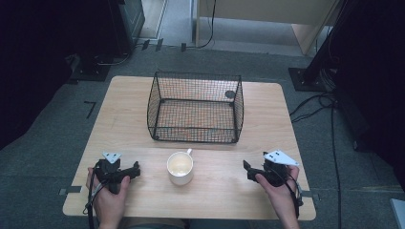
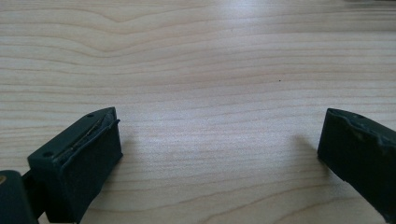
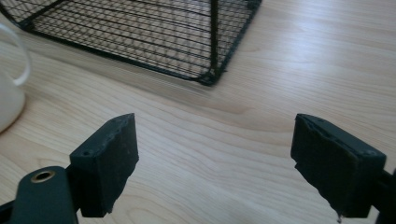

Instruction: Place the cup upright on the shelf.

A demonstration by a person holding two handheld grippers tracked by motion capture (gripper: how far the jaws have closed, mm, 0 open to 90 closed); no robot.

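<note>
**Cup between two released tongs, basket behind**

The cup (image 1: 180, 169) stands upright on the near half of the surface (image 1: 219, 191), about midway between the two hands, its handle turned away toward the basket (image 1: 195, 108). It is round, cream-white and glossy, and nothing shows inside it. In the right gripper view its side and handle loop (image 3: 14, 74) sit at the left edge.

Just behind the cup, apart from it, stands the basket: a black wire-mesh box, open on top, with walls leaning slightly outward and a fine grid floor through which the wood shows. Its near corner (image 3: 208, 77) lies ahead of the right tongs. A small dark round spot (image 1: 230, 94) shows at its far right corner; what it is cannot be told.

The left tongs (image 1: 136, 171) lie left of the cup and point toward it, released, jaws wide with only bare wood between them. The right tongs (image 1: 247, 168) lie well to the right of the cup, likewise released, with nothing between the jaws. Nothing stands between either tongs and the cup. The pads (image 3: 109, 165) are matte black and blocky.

The surface is pale wood with long flowing grain and rounded corners. Around it is grey carpet (image 1: 43, 143), with cables (image 1: 310, 107) trailing at the right and dark stands at both far sides
</note>
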